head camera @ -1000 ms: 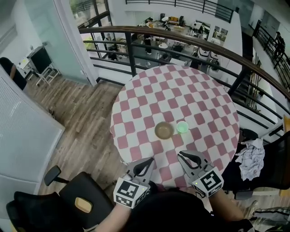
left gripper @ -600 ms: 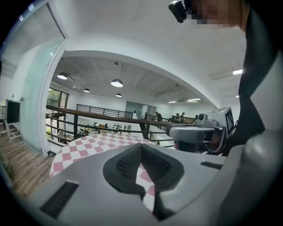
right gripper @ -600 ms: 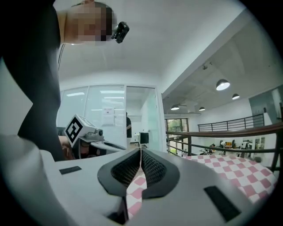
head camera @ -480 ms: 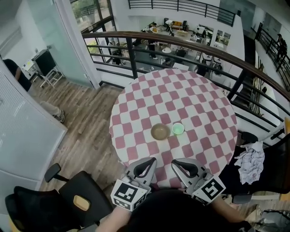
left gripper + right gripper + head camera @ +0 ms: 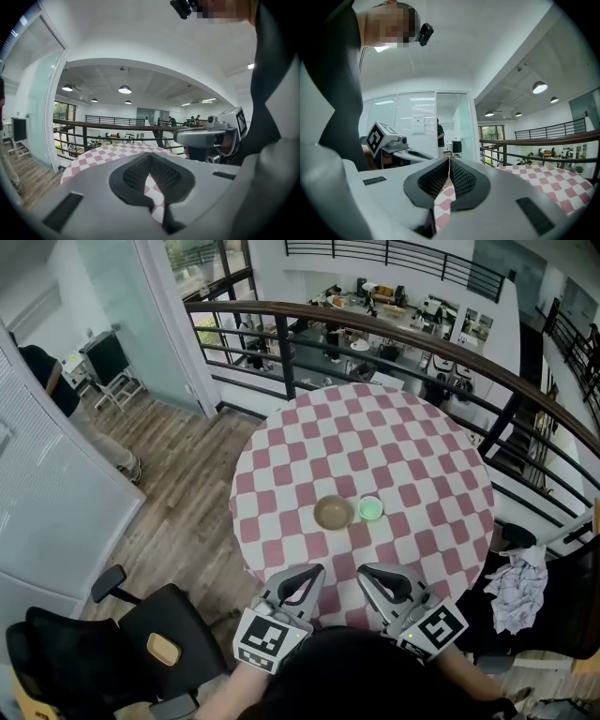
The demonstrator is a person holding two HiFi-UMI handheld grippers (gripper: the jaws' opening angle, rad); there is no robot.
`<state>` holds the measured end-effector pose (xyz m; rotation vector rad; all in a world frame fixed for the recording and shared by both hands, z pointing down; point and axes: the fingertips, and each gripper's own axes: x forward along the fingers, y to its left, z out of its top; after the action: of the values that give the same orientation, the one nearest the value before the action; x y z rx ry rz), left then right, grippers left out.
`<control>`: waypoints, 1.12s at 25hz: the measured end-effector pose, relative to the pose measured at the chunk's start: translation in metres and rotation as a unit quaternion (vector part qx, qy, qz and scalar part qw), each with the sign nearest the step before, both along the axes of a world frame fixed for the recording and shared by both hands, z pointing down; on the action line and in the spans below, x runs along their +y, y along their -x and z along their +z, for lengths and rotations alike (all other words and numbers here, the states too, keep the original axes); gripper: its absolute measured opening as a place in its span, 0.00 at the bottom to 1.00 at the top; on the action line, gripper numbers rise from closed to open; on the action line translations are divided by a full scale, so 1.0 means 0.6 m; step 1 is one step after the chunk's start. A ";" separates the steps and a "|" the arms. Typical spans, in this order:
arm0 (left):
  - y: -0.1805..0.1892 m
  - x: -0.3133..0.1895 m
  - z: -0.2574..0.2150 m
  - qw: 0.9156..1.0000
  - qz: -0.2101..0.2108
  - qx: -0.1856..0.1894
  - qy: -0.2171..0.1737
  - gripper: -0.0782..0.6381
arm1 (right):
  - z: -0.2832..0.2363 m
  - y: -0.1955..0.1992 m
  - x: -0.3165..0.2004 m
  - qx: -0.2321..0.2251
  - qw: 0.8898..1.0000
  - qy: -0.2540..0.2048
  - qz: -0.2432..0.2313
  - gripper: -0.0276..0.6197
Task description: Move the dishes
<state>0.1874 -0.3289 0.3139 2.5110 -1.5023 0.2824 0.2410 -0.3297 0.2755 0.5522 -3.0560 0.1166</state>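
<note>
A brown bowl and a small green cup sit side by side near the middle of a round table covered in a red-and-white checked cloth. My left gripper and right gripper hover at the table's near edge, well short of both dishes. Both are shut, tips touching, with nothing held. In the left gripper view the left gripper points across the checked table, and the right gripper shows beside it. The right gripper view shows the shut right gripper and the left gripper.
A dark curved railing runs behind the table, with a lower floor beyond it. A black chair stands at the lower left on the wooden floor. A crumpled cloth lies on a seat at the right. A person stands far left.
The view has shifted slightly, and both grippers have drawn a little closer together at the table's near edge. The bowl and cup have not moved.
</note>
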 end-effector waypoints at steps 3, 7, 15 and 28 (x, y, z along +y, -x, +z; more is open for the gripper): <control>-0.001 -0.004 -0.004 1.000 -0.010 0.011 -0.004 0.12 | -0.001 -0.006 -0.001 -0.001 1.000 -0.001 -0.005 0.08; -0.007 0.001 -0.006 1.000 -0.023 0.016 0.000 0.12 | 0.005 -0.017 0.007 0.003 1.000 0.008 -0.014 0.08; 0.038 0.045 0.029 0.993 -0.110 0.002 0.031 0.12 | 0.035 0.025 0.055 0.004 0.994 0.027 -0.104 0.08; 0.344 0.331 0.016 0.942 -0.336 0.012 0.007 0.12 | 0.024 0.355 0.317 0.000 0.936 0.015 -0.351 0.08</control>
<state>-0.0191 -0.1304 0.3238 1.8223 -2.2037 0.1432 0.0281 -0.1393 0.2897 -0.5500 -3.0263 0.1346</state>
